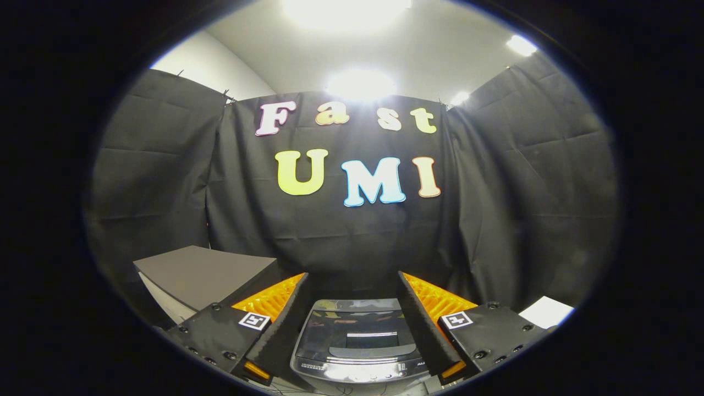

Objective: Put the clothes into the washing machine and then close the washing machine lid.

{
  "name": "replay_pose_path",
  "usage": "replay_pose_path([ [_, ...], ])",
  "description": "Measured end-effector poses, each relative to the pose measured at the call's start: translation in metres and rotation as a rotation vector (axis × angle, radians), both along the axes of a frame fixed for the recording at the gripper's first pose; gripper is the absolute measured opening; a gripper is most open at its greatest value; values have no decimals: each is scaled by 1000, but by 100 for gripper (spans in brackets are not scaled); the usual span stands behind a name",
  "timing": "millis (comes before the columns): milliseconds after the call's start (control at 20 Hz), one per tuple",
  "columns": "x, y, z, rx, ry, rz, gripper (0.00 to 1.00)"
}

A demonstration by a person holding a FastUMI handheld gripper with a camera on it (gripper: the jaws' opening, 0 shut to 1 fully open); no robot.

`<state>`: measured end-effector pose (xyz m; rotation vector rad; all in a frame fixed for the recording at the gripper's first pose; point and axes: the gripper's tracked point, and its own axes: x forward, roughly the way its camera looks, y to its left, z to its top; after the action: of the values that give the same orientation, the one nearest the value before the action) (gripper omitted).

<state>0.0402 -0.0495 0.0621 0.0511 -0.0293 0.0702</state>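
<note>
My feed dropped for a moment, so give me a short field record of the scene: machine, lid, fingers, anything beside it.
washing machine: low between the fingers, seen from above
lid: down, glossy dark panel reflecting light
gripper: fingers open, spread either side of the machine, holding nothing
clothes: cannot tell where
grey box: beside the machine, beyond one finger
white sheet: on the other side

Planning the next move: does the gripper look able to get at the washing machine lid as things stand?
Probably yes. The gripper is open, and the washing machine lid lies shut between and just ahead of its fingers, with nothing visible between them.
</note>
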Motion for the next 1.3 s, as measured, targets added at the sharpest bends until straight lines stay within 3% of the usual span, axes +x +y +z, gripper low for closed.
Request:
replay_pose_path([
  [600, -41, 12, 21, -27, -85, 8, 97],
  [1300, -44, 18, 16, -32, -78, 18, 97],
])
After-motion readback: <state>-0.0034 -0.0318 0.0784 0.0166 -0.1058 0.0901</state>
